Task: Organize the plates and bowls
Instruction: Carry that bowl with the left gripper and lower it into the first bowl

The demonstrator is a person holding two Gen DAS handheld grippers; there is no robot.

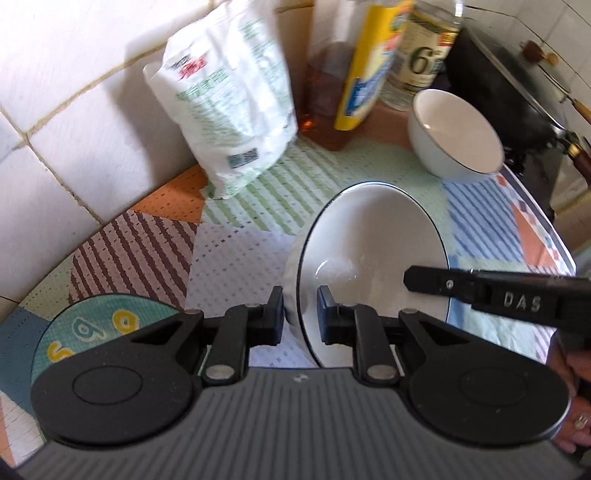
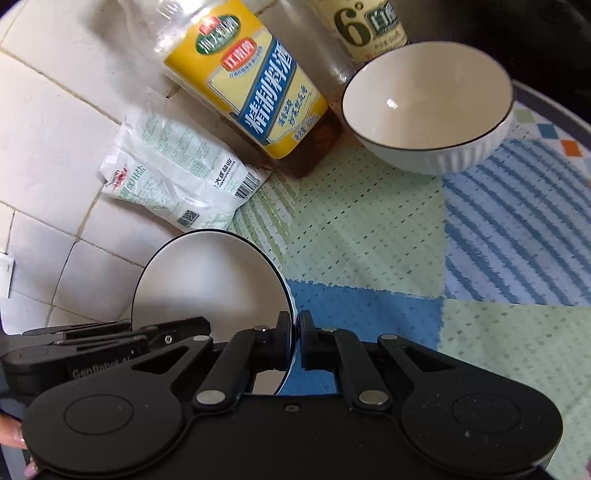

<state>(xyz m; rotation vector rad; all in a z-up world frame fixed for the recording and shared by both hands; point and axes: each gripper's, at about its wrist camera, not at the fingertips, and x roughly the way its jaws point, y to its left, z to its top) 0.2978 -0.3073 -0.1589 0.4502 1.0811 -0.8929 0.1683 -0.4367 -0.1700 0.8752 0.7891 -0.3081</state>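
Both grippers clamp the same dish. The left gripper (image 1: 300, 314) has its fingers closed across the near rim of a white plate (image 1: 369, 254) with a dark edge line, one finger outside, one inside. In the right wrist view the right gripper (image 2: 297, 341) pinches the plate (image 2: 210, 280) at its right edge, fingers nearly together with only the rim between them. The left wrist view shows the right gripper reaching in from the right over the plate's far side.

Plate position: near-centre of the patterned mat (image 1: 236, 254), tilted rather than lying flat. Cannot tell whether any part of its underside touches the mat.

A white ribbed bowl (image 2: 430, 110) with a dark rim stands upright on the far side of the mat, well apart from the plate, just beside a yellow-labelled bottle (image 2: 255, 96) and a second bottle (image 2: 364, 29) behind it. A white bag (image 2: 177, 184) leans on the tiled wall (image 1: 62, 92) at far left. A dark pan (image 1: 502, 96) sits at far right.

Progress, as judged: early to middle. Plate is in hand but not yet placed. Bowl appears untouched and not stacked with anything. No finished stack or rack is visible. Remaining: set the plate at its place, then bring the bowl to it.

Only one plate and one bowl are seen.
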